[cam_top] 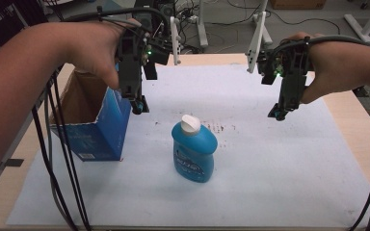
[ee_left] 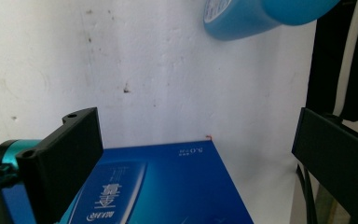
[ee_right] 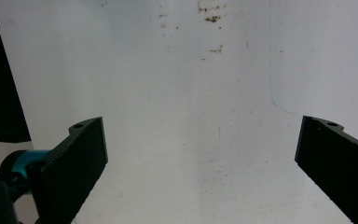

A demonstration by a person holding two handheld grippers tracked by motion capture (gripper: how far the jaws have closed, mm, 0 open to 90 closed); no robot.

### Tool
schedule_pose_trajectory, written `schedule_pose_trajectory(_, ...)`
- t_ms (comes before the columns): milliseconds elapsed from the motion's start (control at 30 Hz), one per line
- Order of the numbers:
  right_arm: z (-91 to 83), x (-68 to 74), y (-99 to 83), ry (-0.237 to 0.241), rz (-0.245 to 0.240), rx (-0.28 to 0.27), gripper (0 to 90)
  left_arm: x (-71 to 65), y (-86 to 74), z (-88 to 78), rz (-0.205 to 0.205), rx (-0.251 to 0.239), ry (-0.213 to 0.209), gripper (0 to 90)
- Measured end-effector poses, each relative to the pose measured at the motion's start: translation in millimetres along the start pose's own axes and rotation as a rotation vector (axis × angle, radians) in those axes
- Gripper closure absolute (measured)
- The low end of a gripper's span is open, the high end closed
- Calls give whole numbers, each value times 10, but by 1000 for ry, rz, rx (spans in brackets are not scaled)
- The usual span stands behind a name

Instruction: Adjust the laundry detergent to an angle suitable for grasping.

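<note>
1. Centrally, a blue bottle [cam_top: 193, 151] with a white cap [cam_top: 190, 123] stands upright on the white sheet [cam_top: 270, 163] covering the worktop [cam_top: 351, 115].
2. Left of the bottle, well apart from it, a blue box [cam_top: 94, 130] stands with its top flaps open.
3. Left gripper [cam_top: 140, 105]: held above the box's near corner, pointing down; the left gripper view shows its jaws spread wide, nothing between them, the box's blue face [ee_left: 163, 186] below and the bottle [ee_left: 261, 16] beyond.
4. Right gripper [cam_top: 278, 114]: held over bare sheet to the bottle's right, jaws likewise wide apart and empty.
5. Small brown specks [ee_right: 212, 18] mark the sheet.
</note>
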State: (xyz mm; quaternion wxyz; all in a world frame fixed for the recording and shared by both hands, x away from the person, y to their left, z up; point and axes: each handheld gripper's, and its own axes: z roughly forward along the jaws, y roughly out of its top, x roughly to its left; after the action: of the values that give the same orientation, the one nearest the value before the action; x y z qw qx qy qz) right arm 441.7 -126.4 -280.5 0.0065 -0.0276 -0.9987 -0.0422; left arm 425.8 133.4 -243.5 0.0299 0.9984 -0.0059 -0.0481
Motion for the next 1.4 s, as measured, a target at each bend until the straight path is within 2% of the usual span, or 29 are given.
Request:
schedule_pose_trajectory(133, 20, -34, 47, 7, -9, 0, 13, 31, -21, 5, 6, 10, 1, 18)
schedule_pose_trajectory(233, 28, -65, 64, 11, -10, 0, 12, 42, -37, -2, -7, 13, 3, 18)
schedule_pose_trajectory(367, 11, -88, 77, 12, -8, 0, 12, 41, -59, -28, -46, 23, -5, 18)
schedule_pose_trajectory(567, -50, -79, 101, 9, -17, -8, 12, 42, -85, -82, -73, 17, 2, 17)
schedule_pose_trajectory(1000, -84, -5, 110, -9, -22, -6, 13, 18, -43, -114, -62, 13, 25, 18)
schedule_pose_trajectory(1400, -91, 12, 92, -18, -17, 2, 12, 5, -79, -150, -63, -1, 35, 18)
